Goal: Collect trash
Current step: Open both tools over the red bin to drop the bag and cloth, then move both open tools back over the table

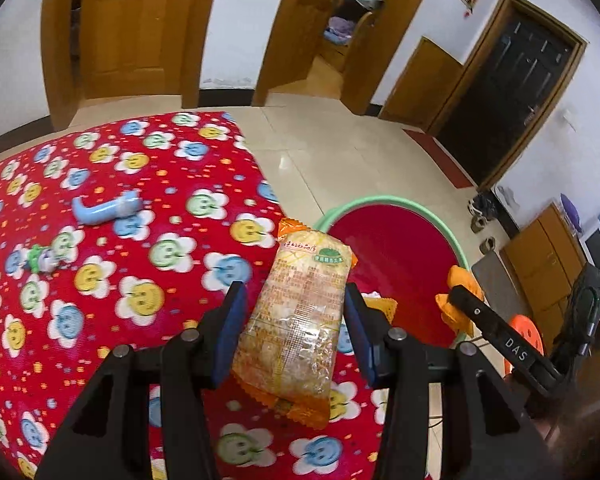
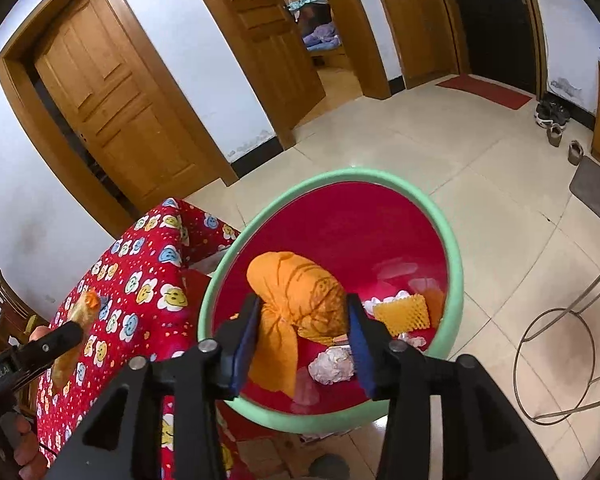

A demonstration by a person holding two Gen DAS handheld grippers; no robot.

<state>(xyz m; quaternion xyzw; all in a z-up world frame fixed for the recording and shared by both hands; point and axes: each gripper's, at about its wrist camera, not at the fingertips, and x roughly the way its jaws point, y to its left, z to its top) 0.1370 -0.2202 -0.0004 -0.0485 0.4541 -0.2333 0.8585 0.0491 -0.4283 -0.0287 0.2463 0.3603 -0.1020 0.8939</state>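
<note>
Snack packet, clear film with orange ends, clamped between the blue pads of the left gripper, held above the near right edge of the table with the red flower-print cloth. Right gripper pinches a crumpled orange wrapper over the mouth of the trash bin, green rim, red liner; bin stands on the tiled floor just right of the table. Right wrist view looks down into the bin: crumpled white paper ball, a yellow ribbed piece, some white scraps. Left wrist view shows little of that, only the far inner wall and a corner of the yellow piece. It does show the tabletop: a pale blue curved object and a small green-and-white toy, both left of the packet, well apart from it. Wooden doors on the far wall in both views.
</note>
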